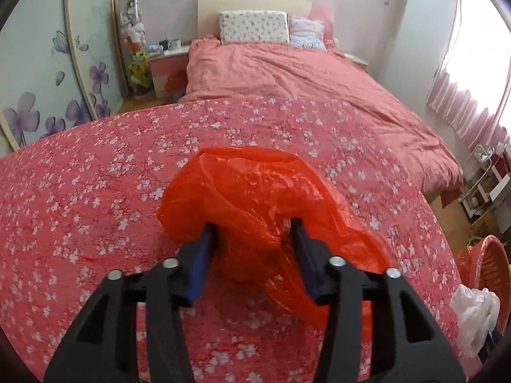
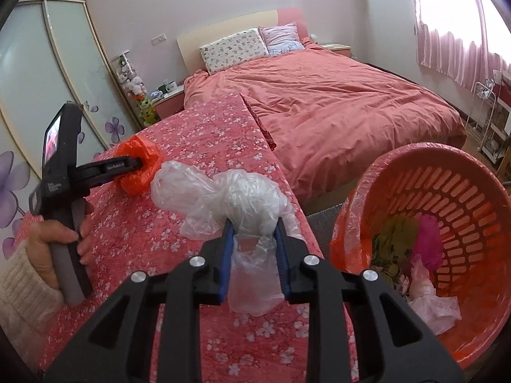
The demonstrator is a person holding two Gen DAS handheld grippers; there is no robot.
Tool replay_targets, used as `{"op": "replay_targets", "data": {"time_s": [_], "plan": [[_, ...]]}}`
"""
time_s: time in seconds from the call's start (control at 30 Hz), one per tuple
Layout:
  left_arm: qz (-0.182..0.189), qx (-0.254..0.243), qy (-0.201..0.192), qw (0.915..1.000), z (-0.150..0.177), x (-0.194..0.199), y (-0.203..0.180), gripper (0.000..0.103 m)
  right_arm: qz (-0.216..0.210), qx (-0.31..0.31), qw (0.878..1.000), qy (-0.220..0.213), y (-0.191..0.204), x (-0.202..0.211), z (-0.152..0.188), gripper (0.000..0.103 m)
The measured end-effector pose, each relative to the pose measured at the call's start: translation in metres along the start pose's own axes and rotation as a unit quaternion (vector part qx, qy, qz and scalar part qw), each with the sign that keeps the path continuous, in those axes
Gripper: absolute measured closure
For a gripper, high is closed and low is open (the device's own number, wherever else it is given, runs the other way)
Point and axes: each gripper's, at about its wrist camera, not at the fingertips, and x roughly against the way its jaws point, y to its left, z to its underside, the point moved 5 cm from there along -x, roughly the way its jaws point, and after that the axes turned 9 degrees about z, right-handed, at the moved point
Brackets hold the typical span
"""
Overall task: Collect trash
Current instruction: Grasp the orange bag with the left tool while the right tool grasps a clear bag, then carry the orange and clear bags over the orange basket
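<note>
My left gripper (image 1: pixel 254 226) is shut on a crumpled red plastic bag (image 1: pixel 255 191) just above the pink floral cloth (image 1: pixel 95 198). It also shows in the right wrist view (image 2: pixel 139 162) with the red bag (image 2: pixel 140 156). My right gripper (image 2: pixel 254 228) is shut on a clear crumpled plastic bag (image 2: pixel 230 198), held over the cloth's right edge. The clear bag also shows in the left wrist view (image 1: pixel 476 312). A red slotted basket (image 2: pixel 463 191) lined with a red bag stands to the right, holding some trash (image 2: pixel 415 255).
A bed with a pink duvet (image 1: pixel 303 76) and two pillows lies beyond the floral cloth. A wardrobe with purple flowers (image 1: pixel 48 63) is at the left, a nightstand (image 1: pixel 167 63) beside the bed, and a wire rack (image 2: pixel 485 121) under the curtained window at the right.
</note>
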Motion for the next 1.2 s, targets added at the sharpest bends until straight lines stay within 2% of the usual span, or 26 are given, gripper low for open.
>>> {"op": "replay_targets", "data": {"time_s": [0.03,0.13,0.6,0.8,1.2], "plan": [[0.0,-0.007,-0.003,1.0,0.0,0.002,-0.003,0.072,0.001,-0.001,1.0,-0.001,-0.001,0.002,0.0,0.078],[0.0,-0.017,-0.013,0.9998,0.001,0.013,-0.011,0.083,0.004,-0.003,1.0,-0.008,-0.004,0.012,-0.001,0.078],[0.017,-0.05,-0.08,0.9955,0.014,0.11,-0.054,0.084,0.024,-0.031,0.997,-0.072,-0.028,0.083,-0.014,0.078],[0.039,-0.062,-0.088,0.9934,0.025,0.134,-0.077,0.084,0.038,-0.043,0.994,-0.091,-0.041,0.107,-0.013,0.078],[0.085,-0.092,-0.095,0.9876,0.041,0.15,-0.122,0.084,0.075,-0.065,0.988,-0.118,-0.081,0.135,-0.006,0.078]]}}
